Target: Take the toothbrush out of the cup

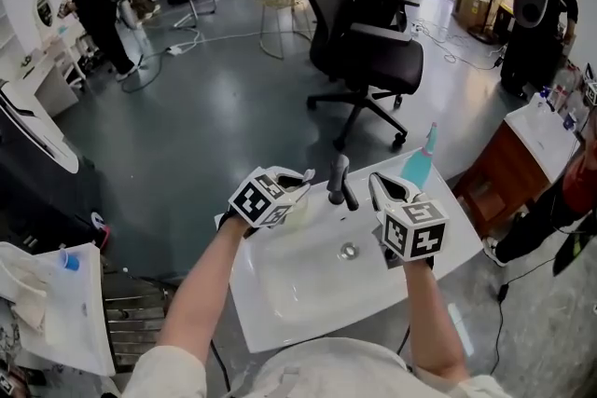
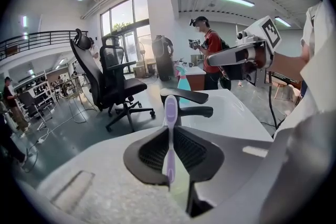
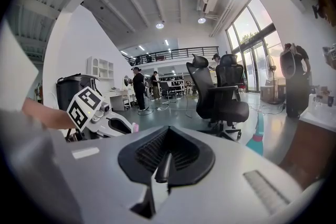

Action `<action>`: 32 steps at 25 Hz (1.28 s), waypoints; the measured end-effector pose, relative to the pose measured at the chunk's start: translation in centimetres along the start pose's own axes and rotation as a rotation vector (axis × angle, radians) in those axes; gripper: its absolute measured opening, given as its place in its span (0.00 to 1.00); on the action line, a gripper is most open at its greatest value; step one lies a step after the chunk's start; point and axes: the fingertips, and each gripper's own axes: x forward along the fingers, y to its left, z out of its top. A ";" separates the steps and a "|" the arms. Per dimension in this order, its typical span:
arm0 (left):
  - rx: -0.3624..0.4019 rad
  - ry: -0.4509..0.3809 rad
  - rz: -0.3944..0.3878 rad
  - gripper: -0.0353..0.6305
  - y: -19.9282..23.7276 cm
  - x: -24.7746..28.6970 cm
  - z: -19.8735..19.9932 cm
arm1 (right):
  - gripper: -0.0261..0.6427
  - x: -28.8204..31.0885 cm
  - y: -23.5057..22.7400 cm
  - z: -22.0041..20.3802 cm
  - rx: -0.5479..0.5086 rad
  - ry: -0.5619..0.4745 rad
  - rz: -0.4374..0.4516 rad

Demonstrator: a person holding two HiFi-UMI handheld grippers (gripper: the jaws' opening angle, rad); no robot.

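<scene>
My left gripper is shut on a purple toothbrush, which stands upright between the pads with its head above them. Under the jaws shows a pale green cup; the brush's lower end hangs over it. In the head view the left gripper is over the cup at the sink's back left, beside the black faucet. My right gripper hovers right of the faucet. In its own view the right gripper has its jaws together, with a thin dark shape showing in the slit.
The white sink fills the near ground. A teal bottle stands at its back right corner. Black office chairs stand on the grey floor beyond. People stand at the far left and at the right edge.
</scene>
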 end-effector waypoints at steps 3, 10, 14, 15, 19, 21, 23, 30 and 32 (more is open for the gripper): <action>-0.019 -0.032 0.018 0.10 0.4 -0.8 0.4 | 0.04 0.1 0.7 0.2 -0.004 0.003 0.006; -0.040 -0.085 0.059 0.10 0.8 -2.0 1.1 | 0.04 0.1 1.5 0.1 -0.013 0.018 0.017; -0.052 -0.111 0.096 0.10 0.9 -2.6 1.8 | 0.04 0.1 1.7 0.1 -0.012 0.020 0.024; -0.056 -0.117 0.106 0.10 1.0 -2.8 2.0 | 0.04 0.1 1.8 0.1 -0.013 0.021 0.029; -0.084 -0.144 0.155 0.10 1.4 -3.6 2.4 | 0.04 0.4 1.9 0.1 -0.020 0.020 0.052; -0.096 -0.149 0.183 0.10 1.6 -4.0 2.6 | 0.04 0.4 1.9 0.3 -0.023 0.016 0.065; -0.106 -0.152 0.209 0.10 1.6 -4.3 2.8 | 0.04 0.3 1.8 0.4 -0.024 0.014 0.080; -0.130 -0.167 0.296 0.10 1.5 -5.1 4.0 | 0.04 0.5 1.4 0.6 -0.028 0.009 0.150; -0.142 -0.177 0.329 0.10 1.5 -5.6 4.4 | 0.04 0.7 1.4 0.7 -0.034 0.009 0.177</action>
